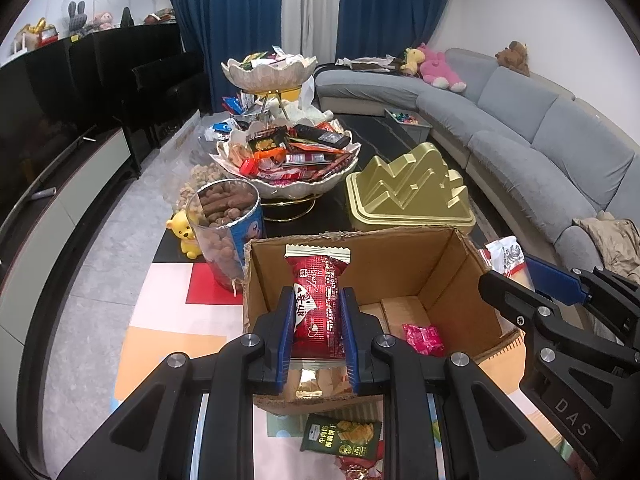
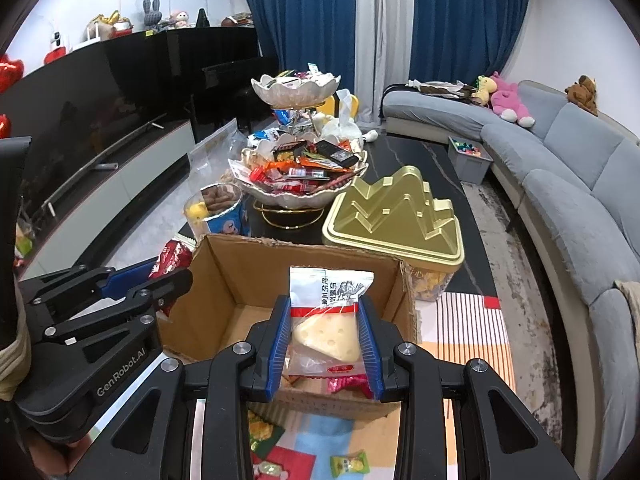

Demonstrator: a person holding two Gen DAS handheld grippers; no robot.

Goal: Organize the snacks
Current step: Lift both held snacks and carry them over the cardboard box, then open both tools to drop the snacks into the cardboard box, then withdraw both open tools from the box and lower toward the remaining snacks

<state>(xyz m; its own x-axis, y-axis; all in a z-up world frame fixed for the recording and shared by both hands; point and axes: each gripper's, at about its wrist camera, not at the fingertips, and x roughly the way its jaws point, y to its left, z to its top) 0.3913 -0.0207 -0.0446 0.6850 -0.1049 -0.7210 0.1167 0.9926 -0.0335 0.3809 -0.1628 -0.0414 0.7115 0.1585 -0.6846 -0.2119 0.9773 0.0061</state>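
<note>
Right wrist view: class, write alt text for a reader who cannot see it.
The right tool grips a white packet showing a cheese wedge above an open cardboard box. The left tool enters from the left holding a red packet. Behind stand a gold mountain-shaped tin and a tiered snack bowl.

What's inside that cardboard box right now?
In the cardboard box, a small pink packet lies on the floor flaps. The red packet in the left gripper and the white cheese packet in the right gripper hide the near part.
</note>
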